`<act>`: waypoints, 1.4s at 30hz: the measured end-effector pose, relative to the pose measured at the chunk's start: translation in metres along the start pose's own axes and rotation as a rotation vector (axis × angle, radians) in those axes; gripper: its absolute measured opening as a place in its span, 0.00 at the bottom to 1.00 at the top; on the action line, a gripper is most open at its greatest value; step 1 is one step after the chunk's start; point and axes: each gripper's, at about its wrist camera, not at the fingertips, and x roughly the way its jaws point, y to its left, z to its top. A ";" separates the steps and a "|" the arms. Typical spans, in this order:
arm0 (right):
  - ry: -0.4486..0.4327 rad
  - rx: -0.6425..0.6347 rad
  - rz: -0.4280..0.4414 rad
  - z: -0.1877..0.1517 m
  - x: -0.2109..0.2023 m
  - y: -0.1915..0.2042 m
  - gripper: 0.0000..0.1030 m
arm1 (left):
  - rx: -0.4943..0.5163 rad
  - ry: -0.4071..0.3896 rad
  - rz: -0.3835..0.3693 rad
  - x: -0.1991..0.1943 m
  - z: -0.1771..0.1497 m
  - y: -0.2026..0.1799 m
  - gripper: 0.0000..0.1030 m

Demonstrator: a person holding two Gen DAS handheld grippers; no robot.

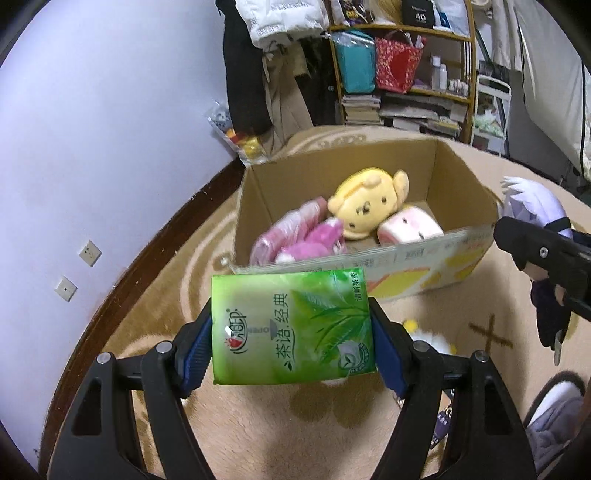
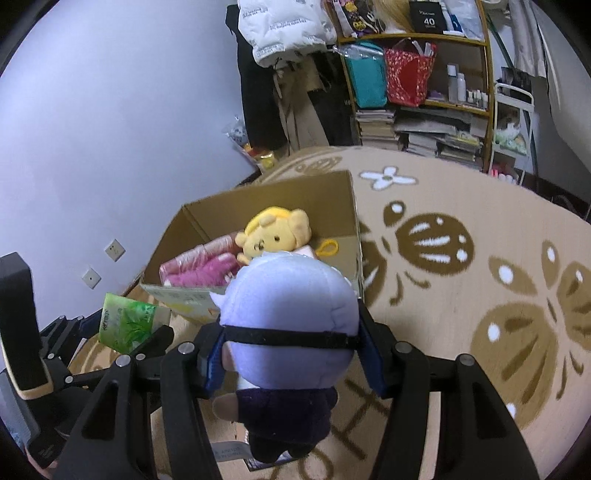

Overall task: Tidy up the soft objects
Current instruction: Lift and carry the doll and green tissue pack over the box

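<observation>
Evidently both loads bound for open brown cardboard box (image 1: pixel 436 173): left gripper (image 1: pixel 291 332) pinches flat green tissue pack (image 1: pixel 291 325) edgewise; right gripper (image 2: pixel 291 343) squeezes lavender-haired plush doll (image 2: pixel 291 310) by head, body dangling.

Between your left tongs (image 1: pixel 291 334), the green tissue pack (image 1: pixel 291 328) reads "茶语.经典" along its face, with "OPEN" printed beside it. Far beyond the tongs, a black box (image 1: pixel 419 13) on the top shelf shows "40".
</observation>
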 end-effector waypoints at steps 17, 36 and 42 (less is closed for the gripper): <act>-0.081 -0.021 0.058 0.056 0.003 0.006 0.61 | -0.034 -0.125 -0.010 -0.022 0.065 0.013 0.72; -0.091 -0.016 0.068 0.083 0.040 -0.007 0.63 | -0.032 -0.062 -0.013 0.041 0.091 0.010 0.72; -0.068 -0.009 0.081 0.081 0.057 -0.010 0.63 | -0.034 -0.040 -0.055 0.060 0.084 0.008 0.72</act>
